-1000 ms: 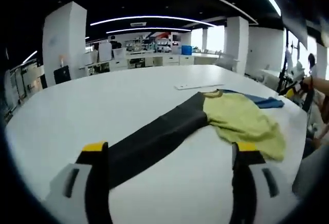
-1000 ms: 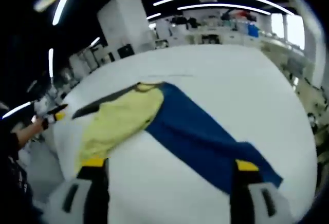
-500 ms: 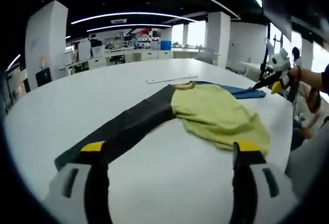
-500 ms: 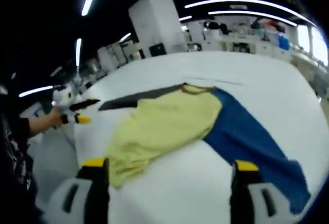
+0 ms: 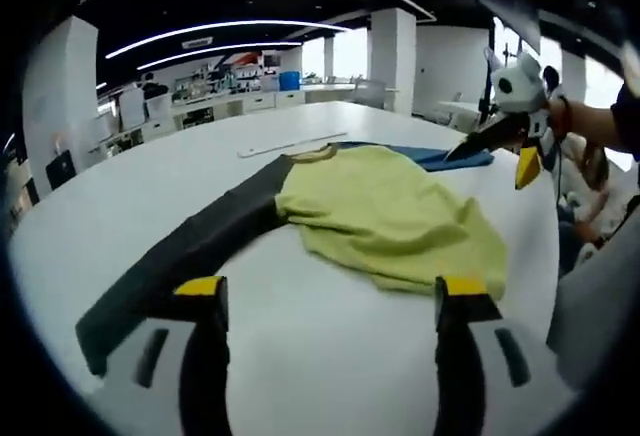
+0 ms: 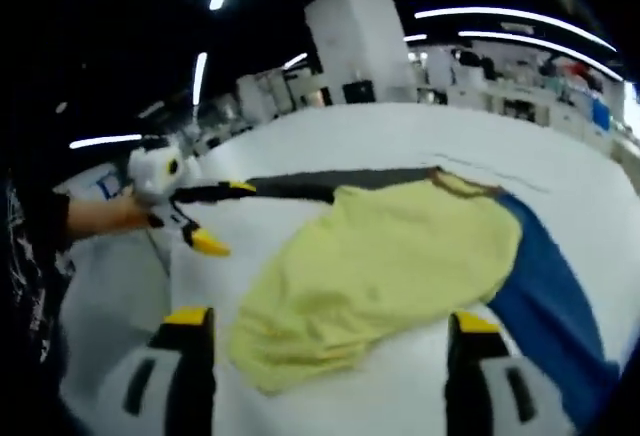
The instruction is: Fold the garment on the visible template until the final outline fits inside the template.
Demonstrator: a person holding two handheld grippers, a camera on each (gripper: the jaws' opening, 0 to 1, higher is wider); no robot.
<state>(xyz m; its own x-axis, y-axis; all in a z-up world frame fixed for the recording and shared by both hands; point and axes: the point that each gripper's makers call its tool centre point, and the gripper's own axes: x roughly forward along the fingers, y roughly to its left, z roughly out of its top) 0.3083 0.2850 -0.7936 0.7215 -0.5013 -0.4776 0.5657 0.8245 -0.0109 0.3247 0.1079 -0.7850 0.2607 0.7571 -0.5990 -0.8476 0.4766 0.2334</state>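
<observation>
Both grippers moved in toward the garment

The left gripper (image 6: 200, 218) and the right gripper (image 5: 500, 146) came nearer the yellow garment body (image 5: 395, 216); the garment itself was not shifted.

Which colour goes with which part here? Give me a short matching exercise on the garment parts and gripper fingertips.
Things:
1. Body of the garment
2. Sleeve stretched toward the left gripper
3. Sleeve on the far side, near the right gripper
4. Fingertips of the left gripper

Colours:
A. blue
B. bright yellow caps on black fingers
C. dark grey to black
D. pale yellow-green

Pairs: 1-D, 2-C, 3-A, 4-B
</observation>
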